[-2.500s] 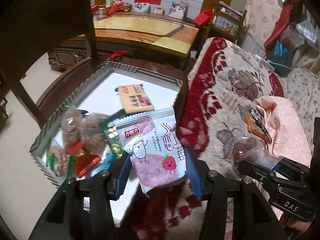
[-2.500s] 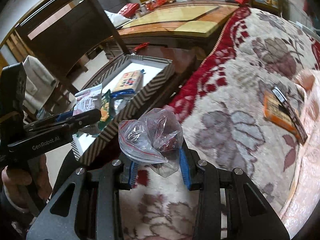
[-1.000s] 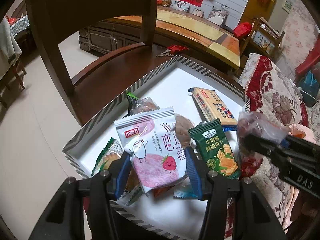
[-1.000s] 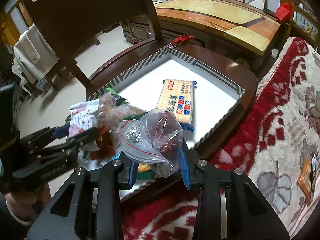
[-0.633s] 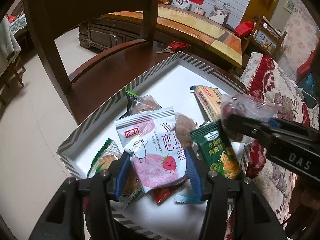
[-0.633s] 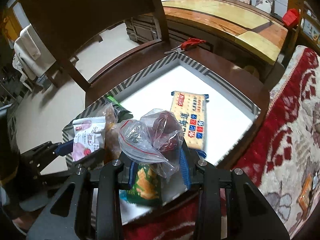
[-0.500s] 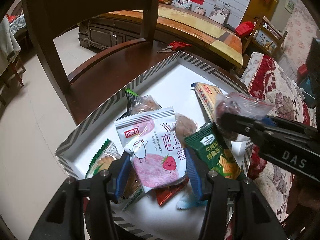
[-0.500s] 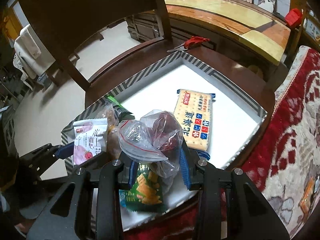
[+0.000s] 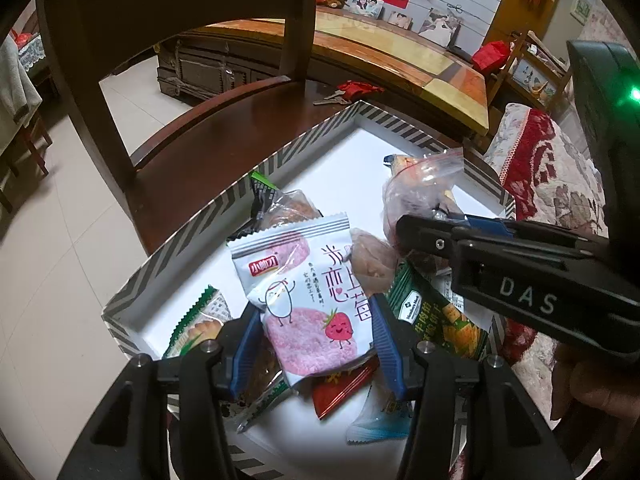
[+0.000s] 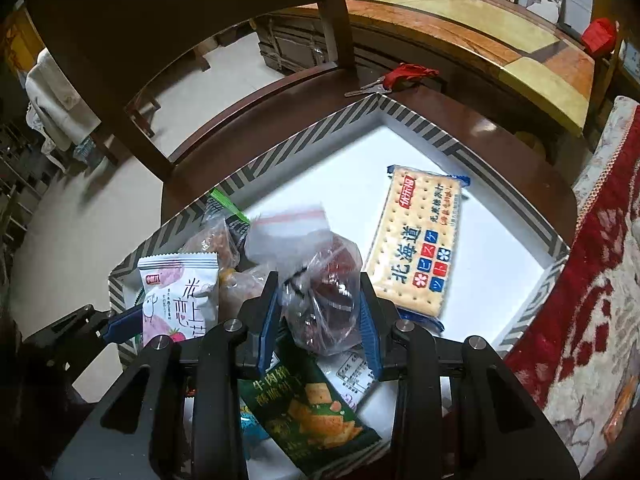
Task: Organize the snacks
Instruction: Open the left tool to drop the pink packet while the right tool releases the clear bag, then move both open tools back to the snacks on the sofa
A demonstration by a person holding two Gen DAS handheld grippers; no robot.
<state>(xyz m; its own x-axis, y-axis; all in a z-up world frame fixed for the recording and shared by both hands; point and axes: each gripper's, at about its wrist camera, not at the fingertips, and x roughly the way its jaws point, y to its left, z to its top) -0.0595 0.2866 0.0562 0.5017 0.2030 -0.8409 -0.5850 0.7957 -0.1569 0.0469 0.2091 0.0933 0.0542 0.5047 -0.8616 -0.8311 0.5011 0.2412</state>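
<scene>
My left gripper (image 9: pixel 312 340) is shut on a white and pink strawberry snack packet (image 9: pixel 308 296) and holds it over the near end of the striped-rim white tray (image 9: pixel 304 140). The packet also shows in the right wrist view (image 10: pixel 176 292). My right gripper (image 10: pixel 318 316) has opened over the tray, and the clear zip bag of dark red snacks (image 10: pixel 320 280) sits loosely between its spread jaws, dropping away. The bag shows in the left wrist view (image 9: pixel 416 196) just past the right gripper's fingers (image 9: pixel 432 236).
In the tray (image 10: pixel 412 124) lie a yellow cracker pack (image 10: pixel 420 240), a green biscuit packet (image 10: pixel 308 416) and several other wrapped snacks (image 9: pixel 288 208). The tray sits on a dark wooden chair (image 9: pixel 224 120). A red floral sofa cover (image 10: pixel 592 280) lies to the right.
Both grippers moved from the sofa side to above the tray. In the last half second the right jaws spread and the zip bag slipped down between them. The left still holds its packet.
</scene>
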